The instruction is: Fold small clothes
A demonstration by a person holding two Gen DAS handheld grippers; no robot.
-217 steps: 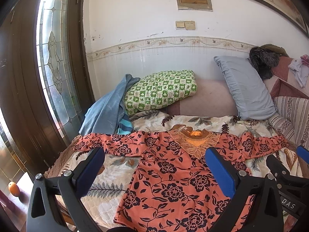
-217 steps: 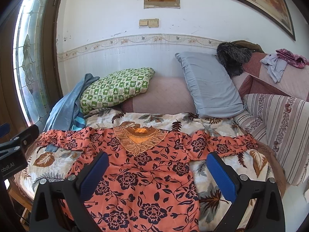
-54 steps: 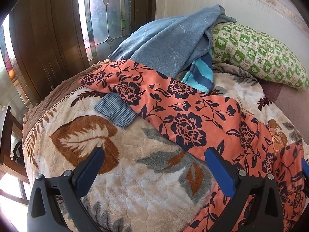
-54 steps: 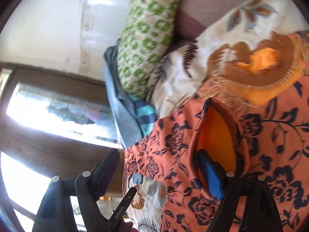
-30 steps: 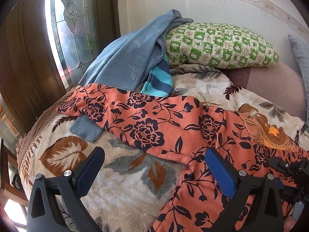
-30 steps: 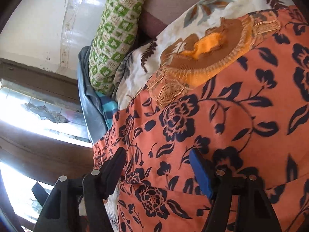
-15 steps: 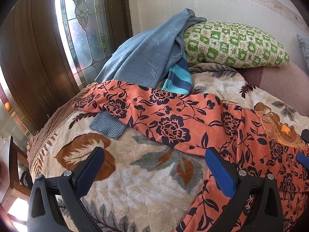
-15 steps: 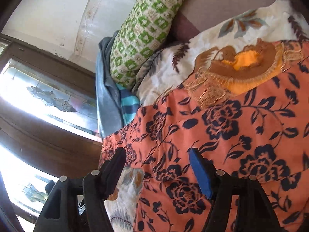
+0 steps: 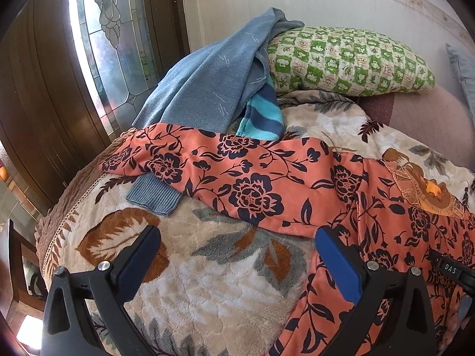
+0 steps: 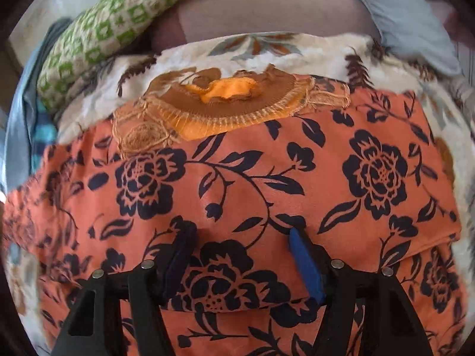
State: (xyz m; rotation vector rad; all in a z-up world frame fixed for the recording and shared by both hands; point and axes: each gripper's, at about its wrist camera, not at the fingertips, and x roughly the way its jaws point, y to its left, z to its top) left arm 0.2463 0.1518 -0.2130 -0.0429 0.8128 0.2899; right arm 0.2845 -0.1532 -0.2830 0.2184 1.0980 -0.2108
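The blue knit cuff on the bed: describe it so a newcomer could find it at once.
Start at the stained-glass window, then drop to the blue sweater heaped beside the green checked pillow. Its sleeve runs under the orange floral dress, and the cuff pokes out below onto the leaf-print blanket. It is the only ribbed, plain blue patch there.

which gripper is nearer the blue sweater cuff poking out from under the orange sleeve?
Left. The left gripper is open over the blanket just below the blue sweater cuff; the right gripper sits open over the dress body, cuff out of its view.
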